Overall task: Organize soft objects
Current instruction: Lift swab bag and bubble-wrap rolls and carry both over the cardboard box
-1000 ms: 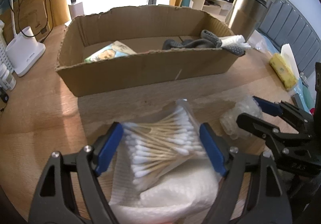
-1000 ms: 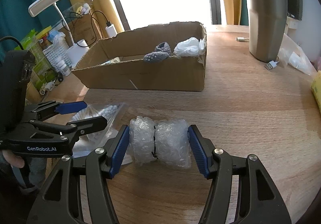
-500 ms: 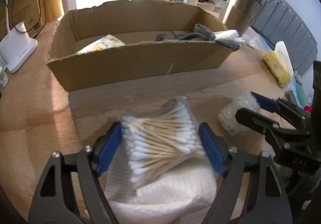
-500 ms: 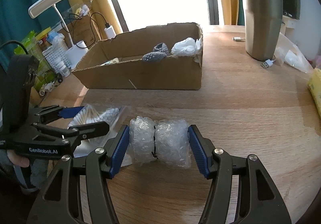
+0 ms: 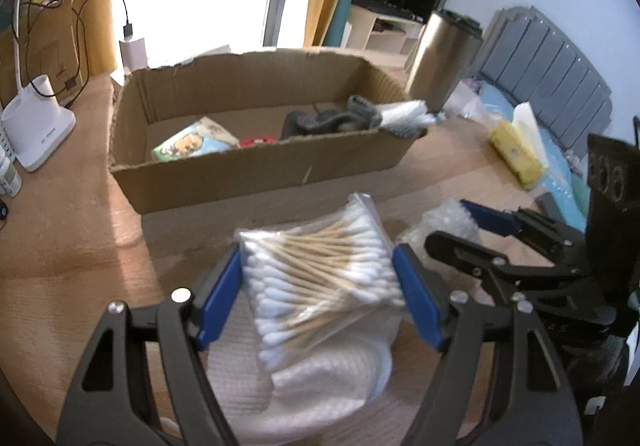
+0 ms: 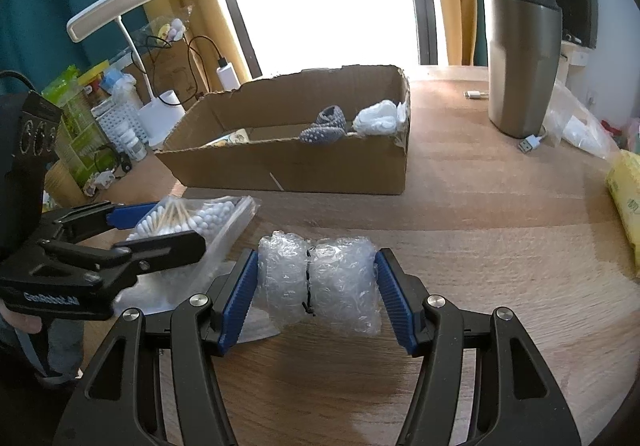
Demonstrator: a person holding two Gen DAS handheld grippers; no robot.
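Observation:
My left gripper (image 5: pixel 320 286) is shut on a clear bag of cotton swabs (image 5: pixel 320 266) and holds it lifted above a white cloth (image 5: pixel 320 378) on the wooden table. My right gripper (image 6: pixel 316 286) is shut on a roll of bubble wrap (image 6: pixel 320 282), low over the table. The left gripper also shows in the right wrist view (image 6: pixel 160 226) with the cotton swab bag (image 6: pixel 188 216). The open cardboard box (image 5: pixel 256 174) stands behind, holding a grey sock (image 5: pixel 320 122), a white soft item (image 5: pixel 404 114) and a printed tissue pack (image 5: pixel 192 142).
A steel tumbler (image 6: pixel 520 62) stands at the right with a USB cable (image 6: pixel 530 142) and a plastic bag (image 6: pixel 580 126). A yellow tissue pack (image 5: pixel 516 154) lies right of the box. A white lamp base (image 5: pixel 36 130), charger and bottles crowd the left edge.
My left gripper has lifted the cotton swab bag off the white cloth and moved toward the box. My right gripper stays shut on the bubble wrap, nearly still.

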